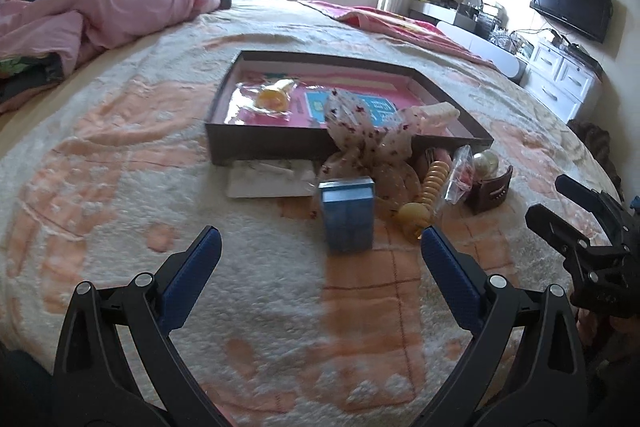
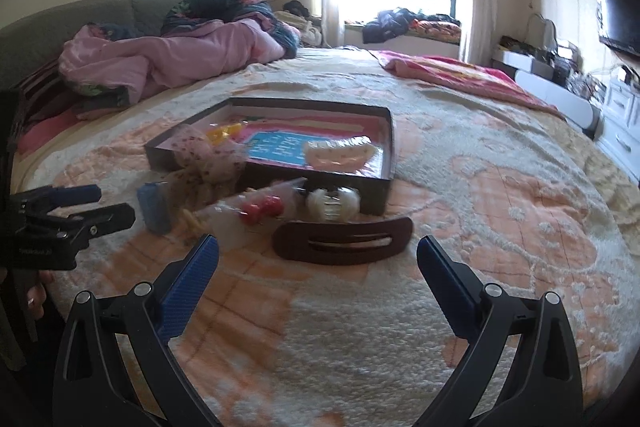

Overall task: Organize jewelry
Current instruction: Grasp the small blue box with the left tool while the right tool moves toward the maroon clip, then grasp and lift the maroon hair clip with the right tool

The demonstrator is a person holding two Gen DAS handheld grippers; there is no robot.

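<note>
Both grippers wide open, holding nothing.
Left gripper (image 1: 320, 243) hovers near blue box (image 1: 347, 213); right gripper (image 2: 318, 251) near brown hair clip (image 2: 342, 239).

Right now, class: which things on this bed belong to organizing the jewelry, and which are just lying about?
Belongs to the job:
shallow box
brown hair clip
blue case
floral bow
pearl clip

Just lying about:
pink quilt
red blanket
television

Open blanket in front, clutter by the box

Bare fuzzy peach-and-cream blanket (image 1: 280, 327) lies free before the shallow dark cardboard box (image 1: 264, 143); an upright blue plastic case (image 1: 347, 215) and long brown hair clip (image 2: 342, 239) crowd its near wall.
</note>
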